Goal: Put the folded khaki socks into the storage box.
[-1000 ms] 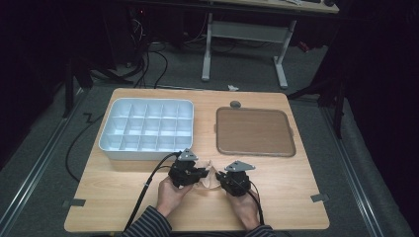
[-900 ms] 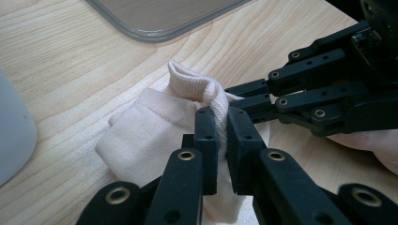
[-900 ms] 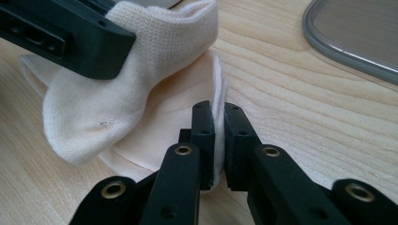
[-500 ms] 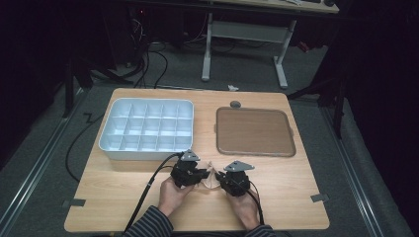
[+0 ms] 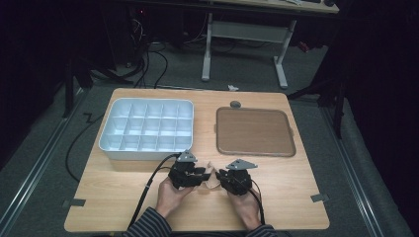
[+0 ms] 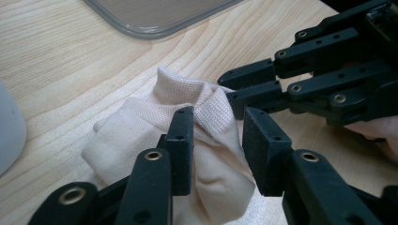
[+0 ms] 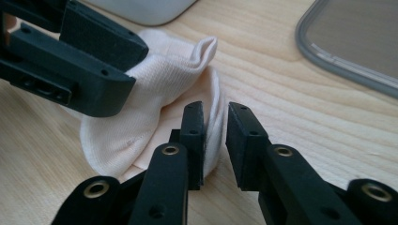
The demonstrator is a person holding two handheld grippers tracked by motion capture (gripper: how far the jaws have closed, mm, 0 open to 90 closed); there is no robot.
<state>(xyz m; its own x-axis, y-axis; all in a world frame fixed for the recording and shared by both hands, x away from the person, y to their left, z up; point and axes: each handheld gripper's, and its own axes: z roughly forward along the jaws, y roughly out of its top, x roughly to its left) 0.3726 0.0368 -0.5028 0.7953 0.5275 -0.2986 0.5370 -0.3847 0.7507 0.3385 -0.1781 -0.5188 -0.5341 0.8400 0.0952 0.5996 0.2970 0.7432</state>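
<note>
While both grippers sit close together at the near edge of the bench [image 5: 123, 197], the work looks to be at a let-go point. Cream sock [image 6: 187, 136] lies bunched on the wood between them, in front of the white compartment tray [image 5: 146, 129] and left of the brown flat tray [image 5: 254, 131].

Left gripper [image 6: 217, 140]: jaws have just been opening, now partly apart, sock fabric between them but pads not pressing.

Right gripper [image 7: 215, 140]: jaws also just opening, narrow gap, sock fold standing in it, apparently loose.

Judgement: bunching or folding seems done; placing the sock in a tray is left, both trays bare.
</note>
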